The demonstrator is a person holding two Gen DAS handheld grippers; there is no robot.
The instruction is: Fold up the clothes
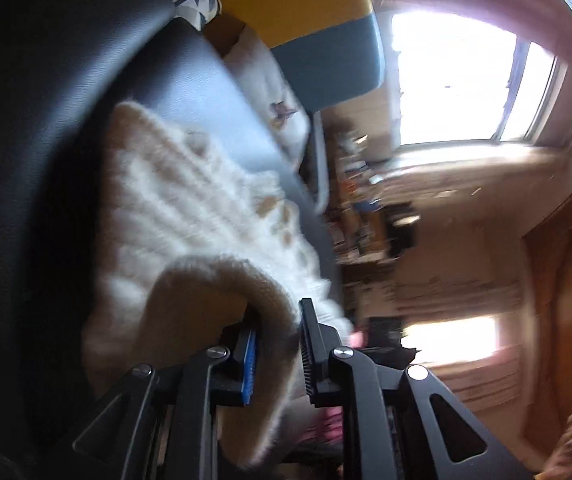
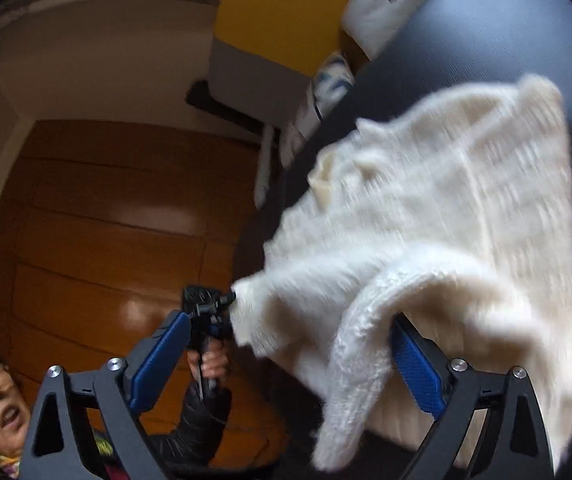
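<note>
A cream knit sweater is being laid on a dark worktop. One edge is being pinched by the left tongs, while the right tongs are spread around a loose fold. Judging from this, the fold could be dragged askew if the left tongs pull while it is lying unheld.

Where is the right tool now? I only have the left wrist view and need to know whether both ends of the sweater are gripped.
Observer: The right tool stands wide open. A fold of the cream sweater hangs between its fingers, unclamped.
Operator: Does my left tool show from there?
Observer: Yes. The left tool pinches one corner of the sweater, just off the edge of the dark surface where the rest lies.
</note>
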